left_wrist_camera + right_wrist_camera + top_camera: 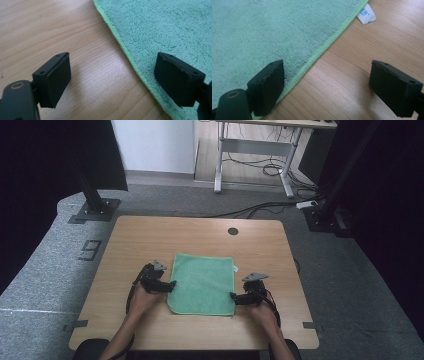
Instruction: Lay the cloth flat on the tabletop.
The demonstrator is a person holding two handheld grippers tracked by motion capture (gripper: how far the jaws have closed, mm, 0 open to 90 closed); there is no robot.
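The wooden table (150, 235) carries a green towel (204, 282), lying flat at its near middle, folded, terry pile, stitched hem, white tag (366, 12). Left gripper (167, 286) and right gripper (237, 297) straddle opposite side hems, both released, nothing held. Judged step: regrasping the edges; next, pinching each hem squarely.

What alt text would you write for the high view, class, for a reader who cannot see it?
A green towel lies flat on a wooden table. A person's hands hold an open left claw at its left edge and an open right claw at its right edge, near the front corners.
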